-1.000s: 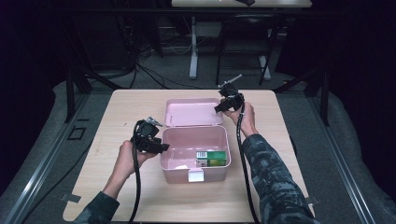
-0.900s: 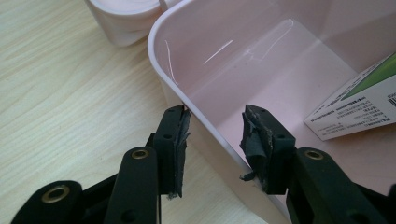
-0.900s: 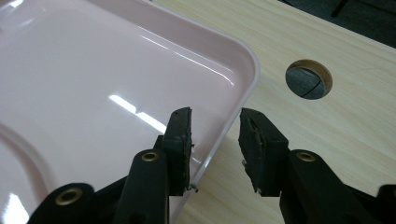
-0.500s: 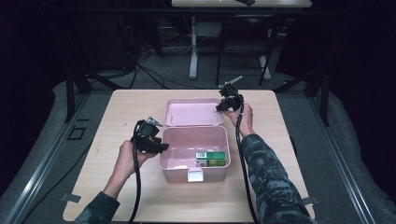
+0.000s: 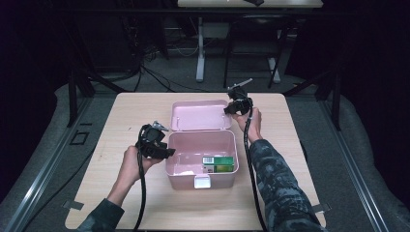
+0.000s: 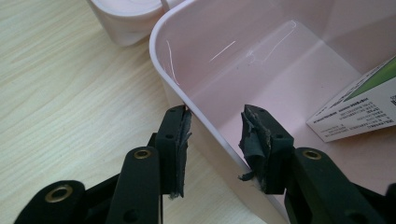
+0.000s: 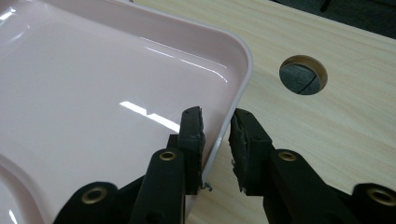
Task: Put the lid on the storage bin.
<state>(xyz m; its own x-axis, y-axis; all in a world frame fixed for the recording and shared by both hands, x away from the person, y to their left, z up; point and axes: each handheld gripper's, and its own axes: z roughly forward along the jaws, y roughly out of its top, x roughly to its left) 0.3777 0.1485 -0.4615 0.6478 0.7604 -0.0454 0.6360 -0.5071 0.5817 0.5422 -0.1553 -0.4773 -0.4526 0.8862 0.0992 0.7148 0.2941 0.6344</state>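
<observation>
Pink storage box (image 5: 200, 154) sits on the desk (image 5: 130, 116) with its hinged lid (image 5: 199, 115) laid open flat behind it; a green-and-white carton (image 5: 220, 164) lies inside, on the far side of the box from the left hand-held gripper (image 5: 157, 145).

Risks, in my judgement: the lid rim is thin and glossy, so a narrow bite near one corner could slip as the lid is swung over, letting it drop or twist on the hinge. If the left grip is loose, the light box may skid or tip on the desk when the lid is pulled.

Left hand-held gripper (image 6: 212, 135): jaws moderately parted, straddling the box's near side wall, one pad outside, one inside; the outer pad touches the rim, the inner pad stands off it, so no firm clamp is evident.

Right hand-held gripper (image 7: 215, 128): jaws narrow and just been closing, with the lid's edge near its corner between them; a slight gap shows at the outer pad, so full contact is not confirmed.
</observation>
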